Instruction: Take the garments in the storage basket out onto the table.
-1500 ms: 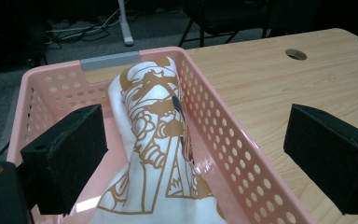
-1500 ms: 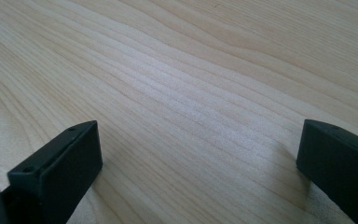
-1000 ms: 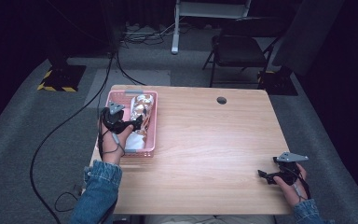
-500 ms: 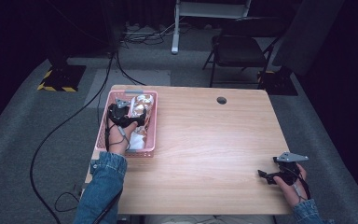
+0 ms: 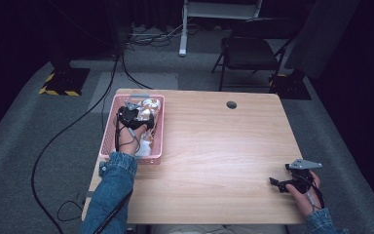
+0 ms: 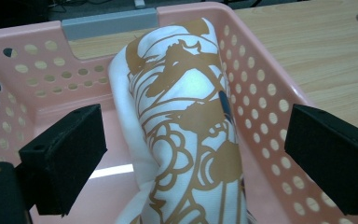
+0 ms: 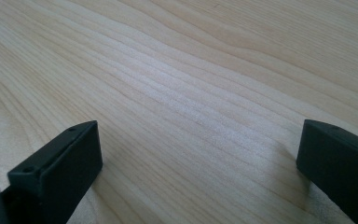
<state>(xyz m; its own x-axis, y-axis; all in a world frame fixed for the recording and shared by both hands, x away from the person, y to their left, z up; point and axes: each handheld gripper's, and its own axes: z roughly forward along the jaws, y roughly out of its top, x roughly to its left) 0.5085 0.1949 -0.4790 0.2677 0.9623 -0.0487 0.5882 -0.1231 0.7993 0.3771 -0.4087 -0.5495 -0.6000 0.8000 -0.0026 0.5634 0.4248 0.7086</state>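
A pink perforated basket (image 5: pixel 108 131) stands at the table's left edge. Inside it lies a rolled white cloth with an orange line print (image 6: pixel 186 135), also seen in the high view as the printed cloth (image 5: pixel 151 108). My left gripper (image 5: pixel 132 115) hangs inside the basket, open, its jaws wide apart on either side of the cloth (image 6: pixel 196 158) without touching it. My right gripper (image 5: pixel 278 184) rests low over the bare wood near the table's front right corner. It is open with nothing between its jaws (image 7: pixel 196 168).
The wooden table (image 5: pixel 224 146) has a round cable hole (image 5: pixel 231 104) at the back. A folding chair (image 5: pixel 248 48) and a white stand (image 5: pixel 185 29) are on the floor behind. A black cable (image 5: pixel 73 126) runs across the carpet to the left.
My left gripper has moved forward, deeper into the basket toward its far end and over the printed cloth. The right gripper has stayed put.
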